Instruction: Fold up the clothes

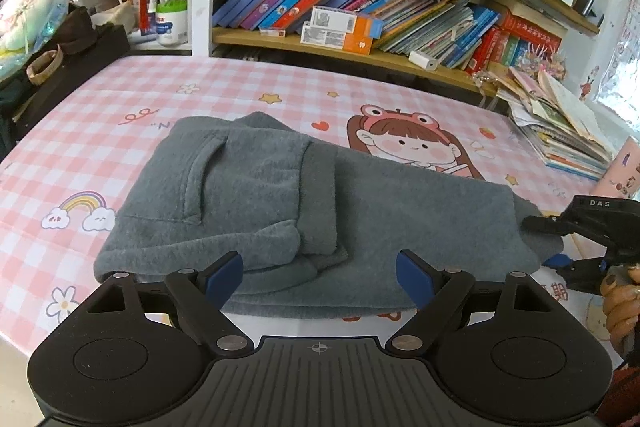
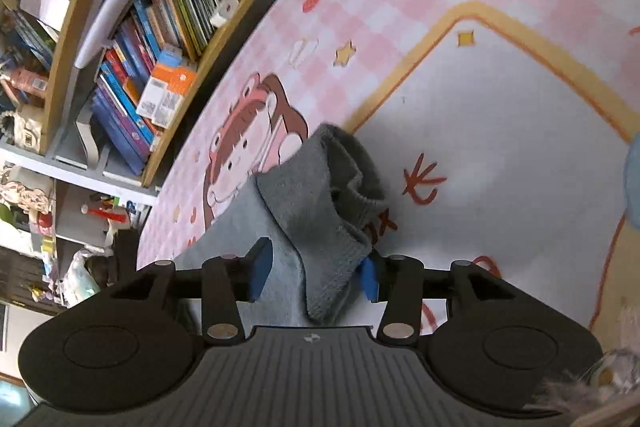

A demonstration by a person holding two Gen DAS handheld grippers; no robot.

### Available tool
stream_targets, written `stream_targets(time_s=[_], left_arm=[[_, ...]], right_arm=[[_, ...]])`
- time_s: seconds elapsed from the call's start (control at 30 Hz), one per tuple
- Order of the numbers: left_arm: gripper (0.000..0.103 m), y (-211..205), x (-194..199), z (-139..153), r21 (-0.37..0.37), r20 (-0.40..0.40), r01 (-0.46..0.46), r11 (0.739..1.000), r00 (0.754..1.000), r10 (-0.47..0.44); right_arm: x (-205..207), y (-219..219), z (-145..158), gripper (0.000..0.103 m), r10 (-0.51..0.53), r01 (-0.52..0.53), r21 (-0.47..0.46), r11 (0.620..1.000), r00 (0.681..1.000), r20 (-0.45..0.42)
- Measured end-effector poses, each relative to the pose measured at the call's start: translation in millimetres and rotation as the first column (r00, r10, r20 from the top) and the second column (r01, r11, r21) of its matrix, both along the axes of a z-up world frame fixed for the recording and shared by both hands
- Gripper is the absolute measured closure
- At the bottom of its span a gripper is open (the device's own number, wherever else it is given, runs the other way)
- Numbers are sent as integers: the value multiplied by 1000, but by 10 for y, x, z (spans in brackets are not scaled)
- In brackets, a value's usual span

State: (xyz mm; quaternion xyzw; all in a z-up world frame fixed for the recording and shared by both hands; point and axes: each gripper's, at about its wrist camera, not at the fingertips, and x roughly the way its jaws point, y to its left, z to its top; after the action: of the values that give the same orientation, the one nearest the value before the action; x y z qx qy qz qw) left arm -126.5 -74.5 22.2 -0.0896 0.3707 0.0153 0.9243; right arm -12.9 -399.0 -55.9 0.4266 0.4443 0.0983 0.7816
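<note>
On the bench [image 1: 120, 99], with its pink checked cover, we see the grey fleece garment [image 1: 280, 195] lying partly folded. Our left gripper [image 1: 319, 273] hovers released at its near edge. Our right gripper [image 2: 314, 275] straddles the garment's cuffed end, pads apart, not pinching it.

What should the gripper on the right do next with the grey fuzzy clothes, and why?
Probably close the right gripper on the cuffed end of the grey garment. That end already lies between its blue pads, which do not seem to be pinching it yet. The left gripper hangs wide open at the near edge, holding nothing, so the right one likely has to grip before that end can be folded over.
</note>
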Motion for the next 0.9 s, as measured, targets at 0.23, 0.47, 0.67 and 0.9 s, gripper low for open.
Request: stream_targets(time_s=[0.23, 0.47, 0.67, 0.9], left_arm=[[17, 15, -3, 20, 21, -5, -21, 1000, 1000, 21], [17, 80, 24, 42, 17, 10, -36, 999, 999, 36], [17, 147, 55, 31, 2, 31, -14, 1000, 999, 14], [17, 464, 23, 22, -24, 80, 14, 1000, 997, -12]], right_arm=[[131, 156, 22, 74, 15, -14, -61, 998, 1000, 25], [67, 142, 74, 86, 10, -5, -75, 997, 998, 58], [-48, 182, 260, 86, 10, -2, -81, 997, 994, 104], [-170, 481, 651, 86, 14, 13, -123, 992, 976, 216]])
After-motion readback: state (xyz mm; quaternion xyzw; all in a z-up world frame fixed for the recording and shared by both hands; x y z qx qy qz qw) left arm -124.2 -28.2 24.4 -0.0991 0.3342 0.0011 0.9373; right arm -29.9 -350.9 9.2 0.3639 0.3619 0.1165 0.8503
